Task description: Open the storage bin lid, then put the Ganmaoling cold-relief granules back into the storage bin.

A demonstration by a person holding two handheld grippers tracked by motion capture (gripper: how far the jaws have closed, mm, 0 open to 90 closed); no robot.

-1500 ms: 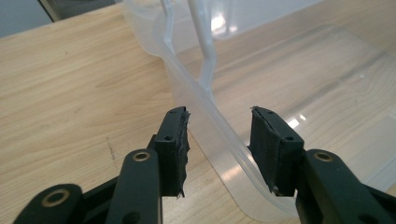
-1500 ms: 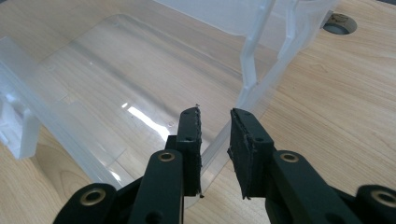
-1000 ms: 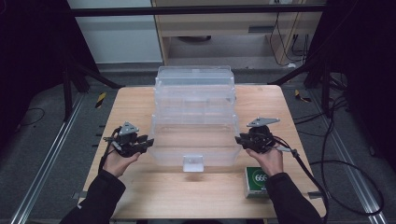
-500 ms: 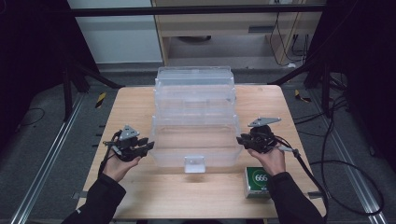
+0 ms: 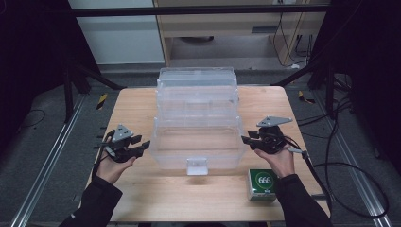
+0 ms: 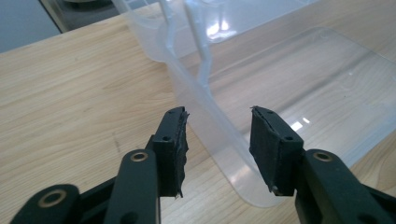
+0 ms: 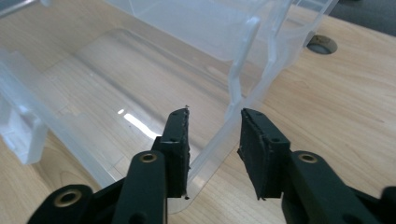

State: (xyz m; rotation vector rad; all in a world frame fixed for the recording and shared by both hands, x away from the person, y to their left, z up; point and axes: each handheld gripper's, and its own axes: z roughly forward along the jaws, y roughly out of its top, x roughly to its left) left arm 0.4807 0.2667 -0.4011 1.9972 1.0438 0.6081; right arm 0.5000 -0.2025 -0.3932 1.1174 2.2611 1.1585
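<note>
At the bottom right of the high view a green box [image 5: 264, 183] lies on the counter [image 5: 142, 198]. Mid-frame, the left gripper [image 5: 143, 147] and right gripper [image 5: 246, 140] flank the clear plastic bin [image 5: 197, 142]. Both have just been opening; each straddles a bin side wall, pads clear of it.

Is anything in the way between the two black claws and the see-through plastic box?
Nothing visible is. The clear plastic tiered box's side walls already sit between the open jaws of the left gripper and right gripper, which have just been opening.
</note>
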